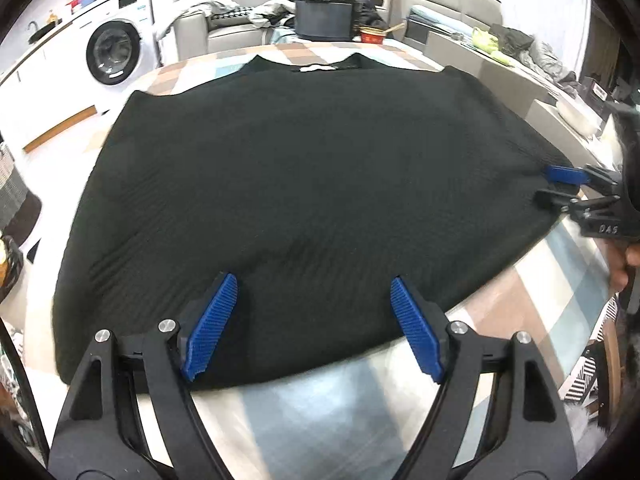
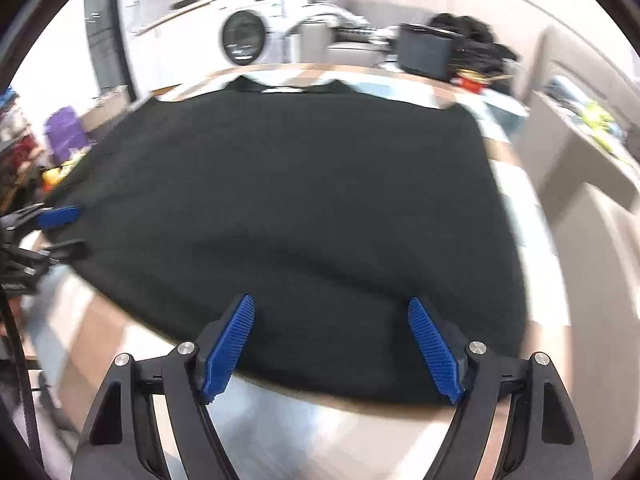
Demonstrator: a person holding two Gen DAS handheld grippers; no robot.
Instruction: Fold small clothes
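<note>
The black garment (image 1: 304,184) lies spread flat on the checked tablecloth (image 1: 312,412), its collar at the far side. My left gripper (image 1: 314,320) and my right gripper (image 2: 332,344) both stand wide apart at its near hem, holding nothing.

Bright, even room light throughout. Both fisheye views bend hard toward dark, vignetted edges. The right wrist view is smeared with motion blur; the left wrist view stays mostly sharp.
</note>
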